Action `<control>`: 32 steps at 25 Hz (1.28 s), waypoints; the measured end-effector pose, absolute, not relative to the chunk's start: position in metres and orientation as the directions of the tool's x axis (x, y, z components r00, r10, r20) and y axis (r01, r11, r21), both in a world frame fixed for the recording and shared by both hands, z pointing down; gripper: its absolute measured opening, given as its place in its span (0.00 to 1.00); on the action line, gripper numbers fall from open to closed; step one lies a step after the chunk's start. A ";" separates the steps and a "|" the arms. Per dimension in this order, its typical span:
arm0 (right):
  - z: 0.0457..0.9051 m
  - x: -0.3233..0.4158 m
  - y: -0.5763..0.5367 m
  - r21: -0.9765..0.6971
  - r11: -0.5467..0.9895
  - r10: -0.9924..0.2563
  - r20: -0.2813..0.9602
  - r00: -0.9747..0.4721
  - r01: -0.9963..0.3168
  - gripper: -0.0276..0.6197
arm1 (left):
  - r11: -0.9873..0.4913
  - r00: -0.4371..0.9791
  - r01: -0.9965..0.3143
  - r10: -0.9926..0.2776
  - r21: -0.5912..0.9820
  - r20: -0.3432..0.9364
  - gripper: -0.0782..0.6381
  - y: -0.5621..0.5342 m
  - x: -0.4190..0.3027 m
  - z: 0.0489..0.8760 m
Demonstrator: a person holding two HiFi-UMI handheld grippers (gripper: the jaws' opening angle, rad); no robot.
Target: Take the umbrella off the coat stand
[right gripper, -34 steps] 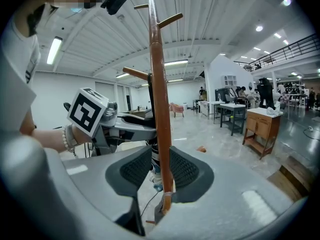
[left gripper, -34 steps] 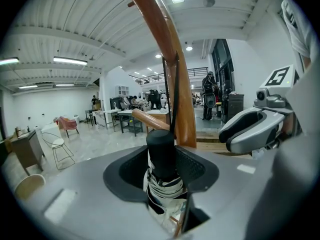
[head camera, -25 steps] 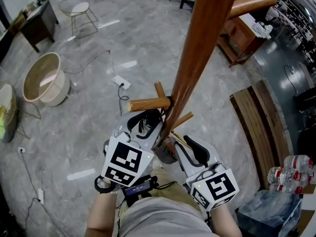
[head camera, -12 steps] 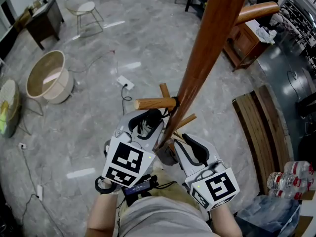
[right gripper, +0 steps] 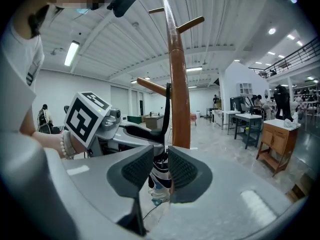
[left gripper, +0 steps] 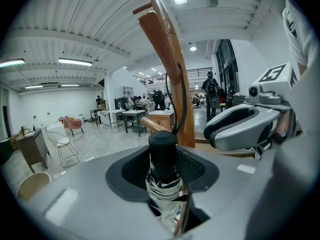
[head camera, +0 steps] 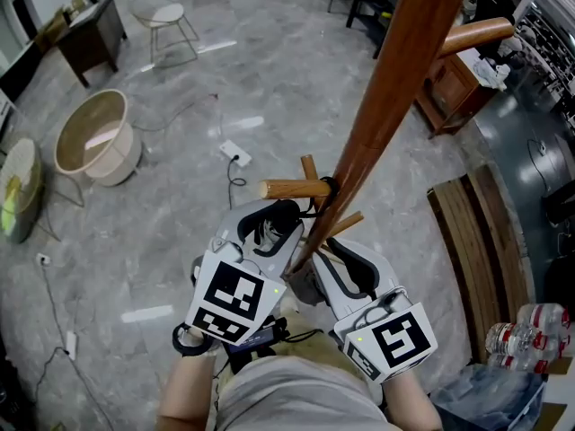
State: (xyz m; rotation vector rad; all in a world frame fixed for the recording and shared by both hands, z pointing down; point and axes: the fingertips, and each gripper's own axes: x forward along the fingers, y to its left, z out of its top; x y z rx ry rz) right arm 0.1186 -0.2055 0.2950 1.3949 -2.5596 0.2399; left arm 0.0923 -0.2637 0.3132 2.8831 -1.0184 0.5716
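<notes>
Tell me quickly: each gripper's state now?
Left gripper: closed on the folded striped umbrella with black handle.
Right gripper: open, jaws just been closing; umbrella between them, not pressed.

My left gripper [head camera: 269, 232] and right gripper [head camera: 325, 263] flank the foot of the brown coat stand [head camera: 395, 88], with the grey umbrella [head camera: 304, 285] between them. My right gripper's fingers have just been closing beside it. A black strap [head camera: 329, 187] loops over a peg [head camera: 292, 189].

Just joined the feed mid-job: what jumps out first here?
The tall wooden coat stand slants up through the middle of the head view. Beside its lower part, the left gripper is closed on a folded umbrella, whose black strap loops over a low peg. A round tub sits on the floor at left.
</notes>
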 end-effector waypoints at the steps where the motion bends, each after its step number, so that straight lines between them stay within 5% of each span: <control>1: 0.293 0.117 -0.206 -0.039 0.540 -0.807 0.260 -0.531 -0.840 0.17 | -0.784 0.717 -0.613 -0.603 -0.093 0.350 0.35 -0.263 0.091 0.312; 27: 0.248 0.095 -0.234 -0.058 0.520 -0.839 0.151 -0.523 -0.852 0.16 | -0.776 0.711 -0.622 -0.616 -0.106 0.338 0.35 -0.258 0.077 0.302; 32: 0.247 0.098 -0.236 -0.040 0.517 -0.843 0.148 -0.517 -0.855 0.08 | -0.772 0.707 -0.626 -0.621 -0.109 0.338 0.35 -0.258 0.077 0.303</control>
